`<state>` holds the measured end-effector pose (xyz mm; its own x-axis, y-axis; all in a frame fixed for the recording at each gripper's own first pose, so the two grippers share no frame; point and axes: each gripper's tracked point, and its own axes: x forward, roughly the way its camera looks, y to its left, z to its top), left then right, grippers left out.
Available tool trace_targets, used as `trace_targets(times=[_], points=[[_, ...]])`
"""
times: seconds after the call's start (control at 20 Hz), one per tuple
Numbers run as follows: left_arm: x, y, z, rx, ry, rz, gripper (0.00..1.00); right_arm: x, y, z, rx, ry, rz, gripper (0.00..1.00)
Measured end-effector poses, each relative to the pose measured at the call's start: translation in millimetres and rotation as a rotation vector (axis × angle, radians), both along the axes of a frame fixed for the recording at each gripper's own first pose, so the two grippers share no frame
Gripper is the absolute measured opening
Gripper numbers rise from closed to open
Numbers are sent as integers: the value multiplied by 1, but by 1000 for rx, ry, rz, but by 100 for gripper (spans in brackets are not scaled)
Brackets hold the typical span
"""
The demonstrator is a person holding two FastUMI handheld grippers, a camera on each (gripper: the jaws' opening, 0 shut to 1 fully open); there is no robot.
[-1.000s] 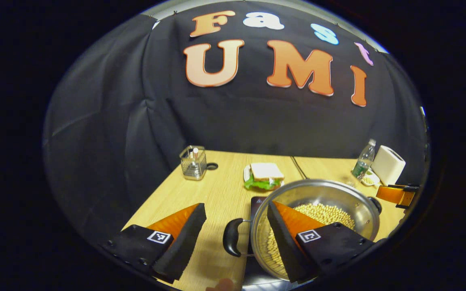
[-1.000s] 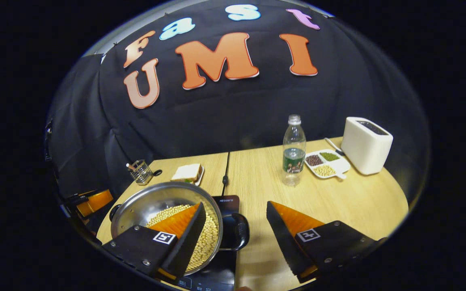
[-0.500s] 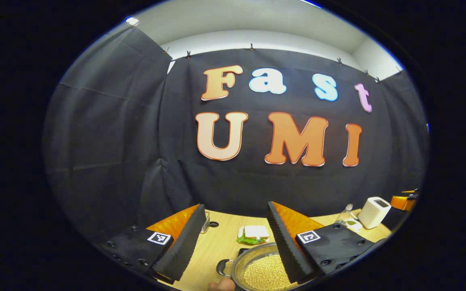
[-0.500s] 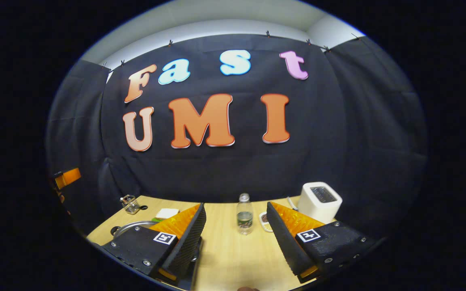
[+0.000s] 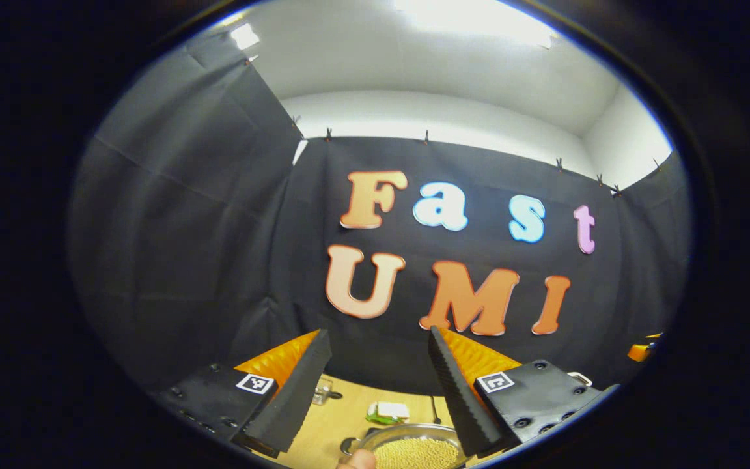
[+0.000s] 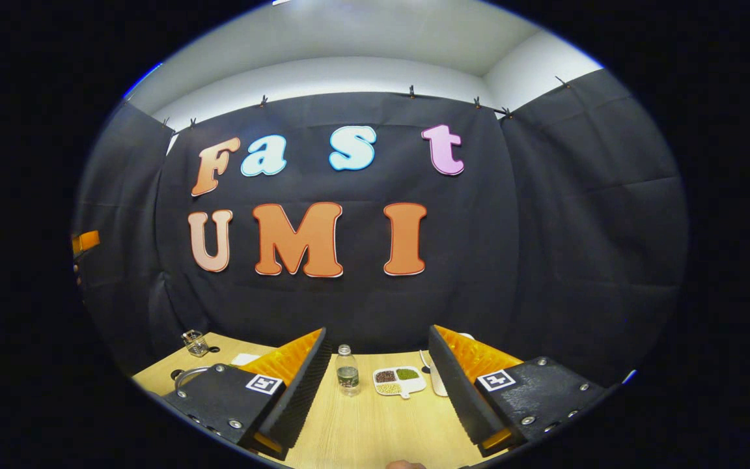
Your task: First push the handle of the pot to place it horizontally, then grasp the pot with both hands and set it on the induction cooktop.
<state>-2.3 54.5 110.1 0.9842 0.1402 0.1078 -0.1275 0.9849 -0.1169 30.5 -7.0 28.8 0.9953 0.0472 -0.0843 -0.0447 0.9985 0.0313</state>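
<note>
Both tools, left tool (image 5: 375, 381) and right tool (image 6: 375, 378), hang spread and empty above the worktop (image 6: 375, 430), the bean-filled pot (image 5: 414, 449) apparently set down, job looking finished.

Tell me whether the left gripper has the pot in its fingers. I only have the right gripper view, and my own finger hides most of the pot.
Observer: No. In the left gripper view the left gripper is open with nothing between its fingers, and the pot sits low down, apart from them.
Operator: Is there anything inside the pot?
Observer: Yes, pale beans cover its bottom.
Operator: What lies beyond it?
Observer: A sandwich, just past the pot's far rim.
</note>
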Motion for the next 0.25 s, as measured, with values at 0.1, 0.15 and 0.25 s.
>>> trace_targets(times=[0.1, 0.15, 0.25], points=[[-4, -6, 9, 4, -20, 11, 98, -6, -10, 13, 4, -24, -6, 93], [-6, -12, 8, -15, -17, 2, 96, -8, -16, 17, 3, -34, -11, 93], [-6, -18, 7, -57, -10, -15, 98, -13, -23, 22, 4, -47, -15, 93]])
